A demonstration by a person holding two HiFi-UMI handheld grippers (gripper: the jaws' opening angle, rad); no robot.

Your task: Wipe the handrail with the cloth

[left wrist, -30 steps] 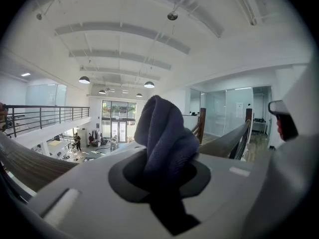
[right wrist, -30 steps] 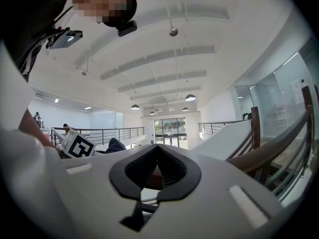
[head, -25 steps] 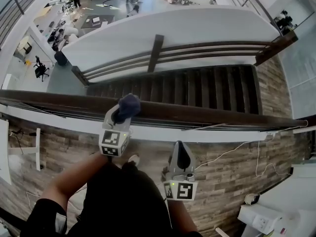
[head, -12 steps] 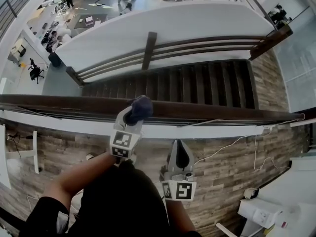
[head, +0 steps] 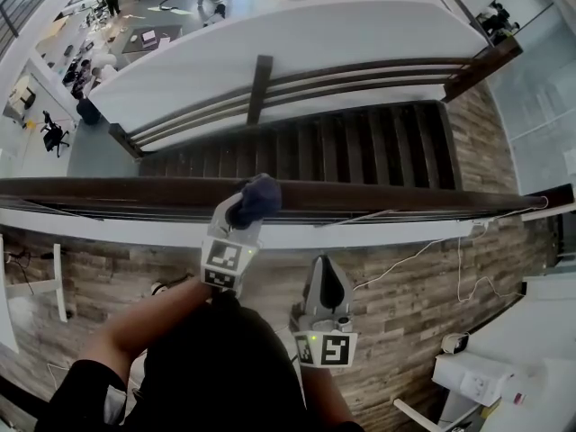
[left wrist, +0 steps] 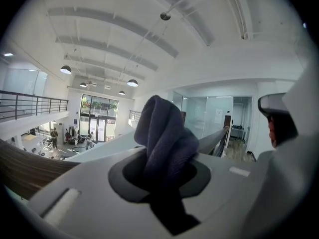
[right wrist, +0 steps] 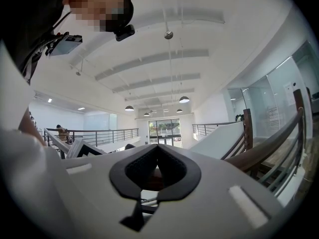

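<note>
Lower folds of cloth (head: 256,195) hidden within left gripper (head: 238,218), clamped tight on it, pressed against handrail (head: 405,199); right gripper (head: 326,266) closed, empty, nearer.

bright, even daylight plus ceiling lamps (left wrist: 132,82); strong fisheye bending at edges; near gripper bodies blurred.

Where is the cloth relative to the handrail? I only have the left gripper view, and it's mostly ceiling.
Observer: In the head view the cloth, clamped in the left gripper, sits on top of the handrail.
Operator: And the right gripper?
Observer: The right gripper is shut and empty, short of the rail, above the wood floor.
Operator: What lies beyond the rail?
Observer: A staircase, descending on the far side.
</note>
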